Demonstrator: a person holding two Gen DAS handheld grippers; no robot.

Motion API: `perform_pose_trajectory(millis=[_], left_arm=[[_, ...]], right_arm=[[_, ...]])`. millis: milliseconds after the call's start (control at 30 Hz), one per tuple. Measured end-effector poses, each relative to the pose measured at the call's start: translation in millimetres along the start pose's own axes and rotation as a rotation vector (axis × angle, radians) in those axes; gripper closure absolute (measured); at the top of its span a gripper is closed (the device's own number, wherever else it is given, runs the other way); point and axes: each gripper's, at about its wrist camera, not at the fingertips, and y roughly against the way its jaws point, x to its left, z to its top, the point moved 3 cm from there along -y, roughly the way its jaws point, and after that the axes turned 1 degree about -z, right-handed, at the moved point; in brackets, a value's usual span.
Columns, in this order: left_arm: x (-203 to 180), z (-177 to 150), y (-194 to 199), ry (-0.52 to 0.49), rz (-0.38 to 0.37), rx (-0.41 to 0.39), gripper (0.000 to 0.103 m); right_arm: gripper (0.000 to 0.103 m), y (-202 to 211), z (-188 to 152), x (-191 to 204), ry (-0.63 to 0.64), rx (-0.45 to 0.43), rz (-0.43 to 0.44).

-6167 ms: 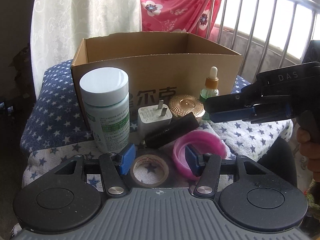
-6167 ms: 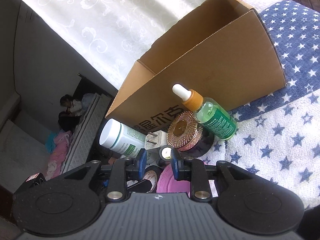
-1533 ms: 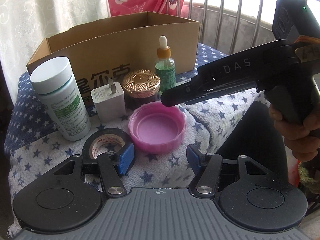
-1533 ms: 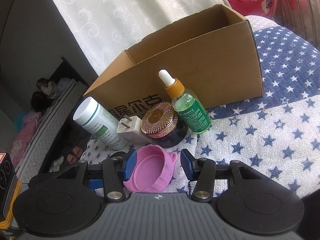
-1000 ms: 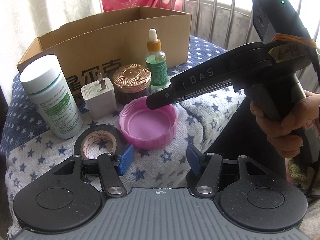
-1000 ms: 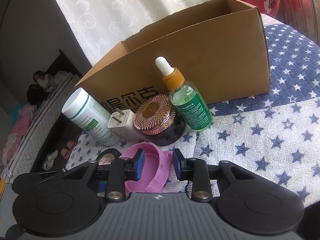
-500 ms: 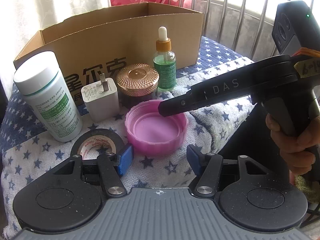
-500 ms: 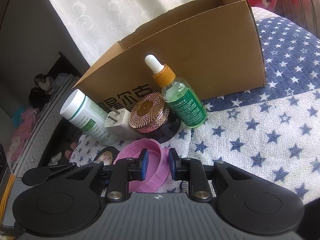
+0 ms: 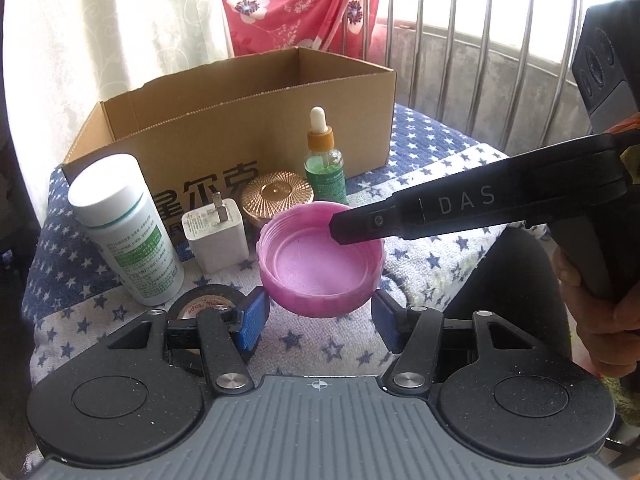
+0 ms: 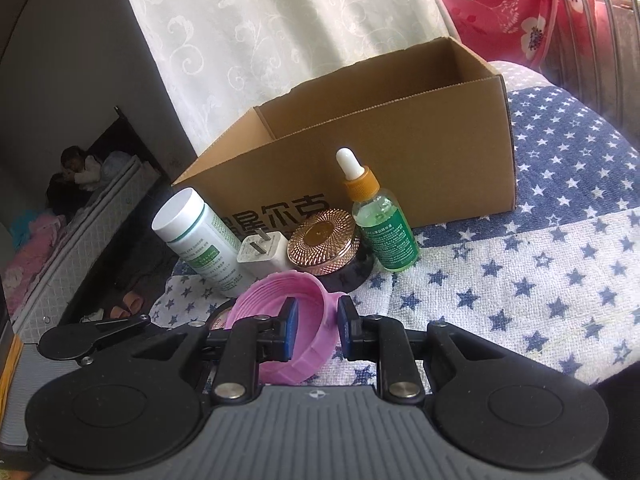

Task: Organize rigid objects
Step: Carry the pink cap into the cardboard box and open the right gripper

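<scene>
The right tongs (image 10: 314, 326) were pinched on the rim of the pink lid (image 10: 280, 320), with one blue pad inside the lid and one outside, so the wall of the lid sat between them. The lid was tipped up a bit in that grip, with its open side up. In the left view the long black arm of the right tongs (image 9: 348, 226) came in from the right side and reached over the far edge of the pink lid (image 9: 320, 264). The left tongs (image 9: 318, 320) were wide open and held nothing; the blue pads (image 9: 252, 318) stood on either side of the lid, near it, close to the star cloth (image 9: 80, 320). A roll of black tape (image 9: 204, 302) lay flat by the left pad. Behind the lid stood a white pill bottle (image 9: 124, 232) with a green label, a white plug (image 9: 216, 236) with its prongs up, a round jar with a gold lid (image 9: 276, 198), and a green dropper bottle (image 9: 324, 160) with a white tip. All of these stood in a row, close together, in front of a brown cardboard box (image 9: 240, 128) with its top open. The box (image 10: 400, 152) sat on the blue and white star cloth (image 10: 520, 272). I could not tell if anything was in the box. A white curtain (image 10: 280, 40) and a pink flower cloth (image 9: 288, 0) hung behind it.
</scene>
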Motion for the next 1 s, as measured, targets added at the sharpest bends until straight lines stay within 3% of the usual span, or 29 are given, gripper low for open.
perform_pose_trajectory(millis=[233, 367, 533, 667, 833, 1000], left_arm=[[21.4, 44.1, 45.5, -0.031, 0.078, -0.162, 0.047], [47.2, 79.6, 50.4, -0.011, 0.113, -0.213, 0.047], [87.4, 118.1, 32.5, 0.033, 0.125, -0.179, 0.047], [121.2, 135.8, -6.4, 0.082, 0.097, -0.053, 0.047], [146.6, 140.8, -54.6, 0.121, 0.062, 0.07, 0.047], [157.4, 134.1, -81.0, 0.119, 0.051, 0.149, 0.047]], right_arm=[[0.08, 28.3, 57.2, 59.2, 0.221, -0.165, 0.005], [0.08, 12.2, 105.2, 79.7, 0.31, -0.169, 0.023], [0.08, -53.7, 161.4, 79.3, 0.27, 0.028, 0.069], [0.08, -114.2, 186.9, 63.2, 0.188, 0.21, 0.075], [0.08, -174.1, 186.9, 37.8, 0.094, 0.388, 0.065], [0.08, -205.9, 180.2, 22.1, 0.065, 0.502, 0.054]])
